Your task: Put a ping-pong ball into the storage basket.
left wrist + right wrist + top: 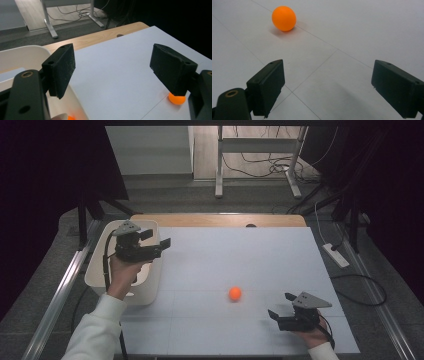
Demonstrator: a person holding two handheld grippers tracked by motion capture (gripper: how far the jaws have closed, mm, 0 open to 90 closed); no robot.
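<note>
The left tool [159, 245] is held above the white bin [97, 270] at the left edge of the surface [250, 255], its jaws apart with nothing between them; in the left gripper view its two black pads [61, 68] stand clear of each other, with the bin's rim below and a sliver of orange low inside the bin that may be another ball, though too little shows to be sure. The right tool [282, 307] rests near the front right corner of the surface, jaws spread wide and empty, pointing toward the orange ball [235, 293]. That ball [284, 18] sits alone on the pale surface, right of centre toward the front edge, near the right tool but apart from it, not yet between its jaws. The work in hand looks like gathering balls into the bin, with this one waiting to be picked up. The next move probably calls for bringing the right tool forward until the ball lies between the pads, then closing gently so the round ball does not roll or squirt away. No brand, label or readable writing is visible anywhere.
</note>
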